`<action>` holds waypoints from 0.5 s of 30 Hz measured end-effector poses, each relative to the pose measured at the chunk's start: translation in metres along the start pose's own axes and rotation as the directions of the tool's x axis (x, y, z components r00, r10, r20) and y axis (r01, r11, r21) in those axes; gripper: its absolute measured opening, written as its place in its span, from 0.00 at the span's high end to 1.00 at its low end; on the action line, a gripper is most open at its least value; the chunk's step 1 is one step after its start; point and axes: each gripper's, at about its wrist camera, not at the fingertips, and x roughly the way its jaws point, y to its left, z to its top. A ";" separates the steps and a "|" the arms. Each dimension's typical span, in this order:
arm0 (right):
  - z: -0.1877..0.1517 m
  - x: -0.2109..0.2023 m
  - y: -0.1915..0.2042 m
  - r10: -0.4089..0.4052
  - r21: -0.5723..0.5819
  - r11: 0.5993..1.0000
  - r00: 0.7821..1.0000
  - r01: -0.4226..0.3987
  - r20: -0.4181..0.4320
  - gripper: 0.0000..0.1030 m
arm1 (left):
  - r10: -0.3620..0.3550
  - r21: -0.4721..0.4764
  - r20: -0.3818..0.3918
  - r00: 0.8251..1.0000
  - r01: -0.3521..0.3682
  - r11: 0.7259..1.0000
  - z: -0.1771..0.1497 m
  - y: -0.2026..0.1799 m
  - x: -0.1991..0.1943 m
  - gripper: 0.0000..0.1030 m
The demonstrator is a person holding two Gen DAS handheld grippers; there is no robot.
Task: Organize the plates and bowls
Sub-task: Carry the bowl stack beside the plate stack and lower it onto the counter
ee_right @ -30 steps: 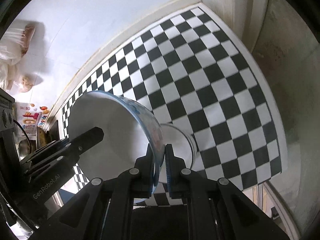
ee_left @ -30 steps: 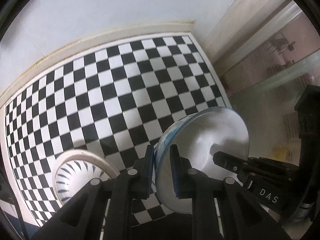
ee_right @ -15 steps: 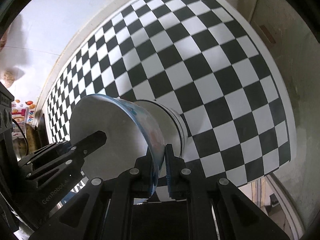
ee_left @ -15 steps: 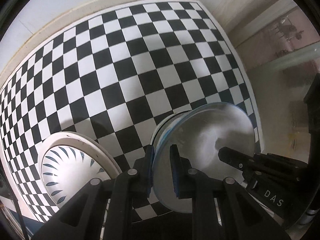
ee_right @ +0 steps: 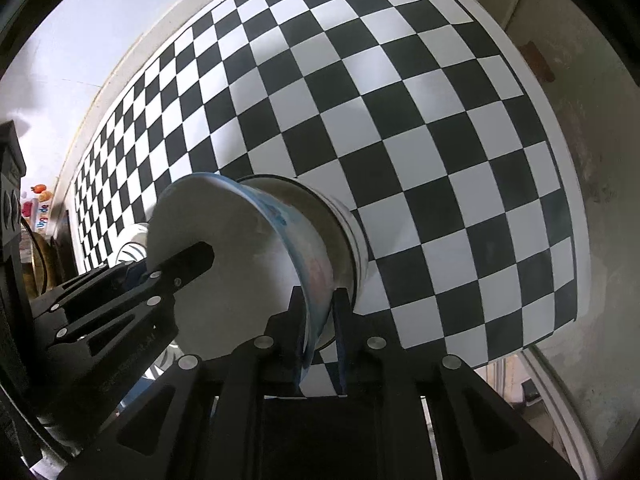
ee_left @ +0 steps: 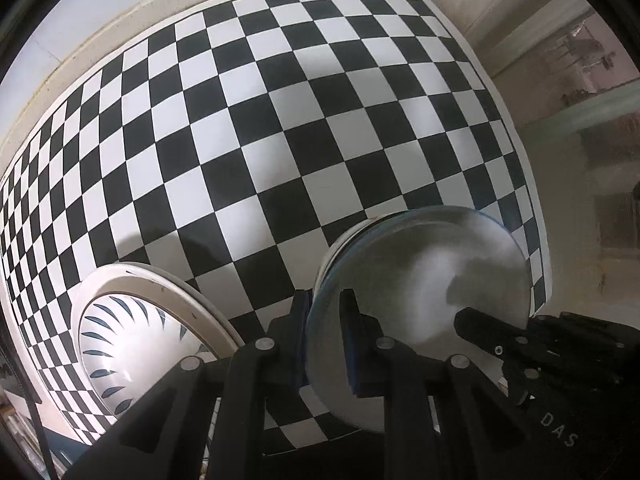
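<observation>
A white bowl with a blue patterned rim (ee_left: 420, 280) hangs tilted between both grippers. My left gripper (ee_left: 325, 300) is shut on its left rim. On the opposite rim is my right gripper (ee_right: 320, 300); its jaws are opening, and the rim still lies across both pads. The bowl (ee_right: 224, 248) sits in the mouth of a second white bowl (ee_right: 344, 232) that stands on the checkered table (ee_left: 280, 120). In the left wrist view only an edge of that lower bowl (ee_left: 344, 236) shows. A finger of the left gripper (ee_right: 200, 252) reaches over the held bowl.
A white dish with dark blue leaf strokes (ee_left: 132, 340) lies on the table left of the bowls. The table's right edge (ee_right: 560, 160) runs close to the stacked bowls. A pale wall borders the far side. Coloured packaging (ee_right: 36, 200) sits far left.
Both grippers have sunk toward the table with the bowl, which now rests in the lower white bowl. The gap between the right fingers looks slightly wider.
</observation>
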 end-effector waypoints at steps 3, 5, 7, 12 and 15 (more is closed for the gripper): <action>0.002 -0.001 0.000 0.006 0.002 1.000 1.000 -0.006 -0.004 0.81 | 0.003 -0.002 -0.005 1.000 -0.003 1.000 0.002 -0.002 0.004 0.87; 0.004 -0.001 0.001 0.008 0.000 1.000 1.000 -0.008 -0.008 0.81 | 0.000 -0.006 -0.005 1.000 0.000 1.000 0.003 -0.002 0.005 0.87; 0.005 -0.002 0.000 0.012 0.002 1.000 1.000 -0.012 -0.015 0.80 | -0.001 -0.009 -0.005 1.000 0.001 1.000 0.003 -0.002 0.005 0.87; 0.006 -0.006 -0.005 0.018 0.015 1.000 1.000 -0.017 -0.023 0.79 | -0.011 -0.014 -0.001 1.000 0.011 1.000 0.001 0.000 0.002 0.87; 0.002 -0.009 -0.007 0.021 0.021 1.000 0.999 -0.021 -0.031 0.79 | -0.002 -0.014 0.007 1.000 0.002 1.000 0.001 -0.002 -0.002 0.87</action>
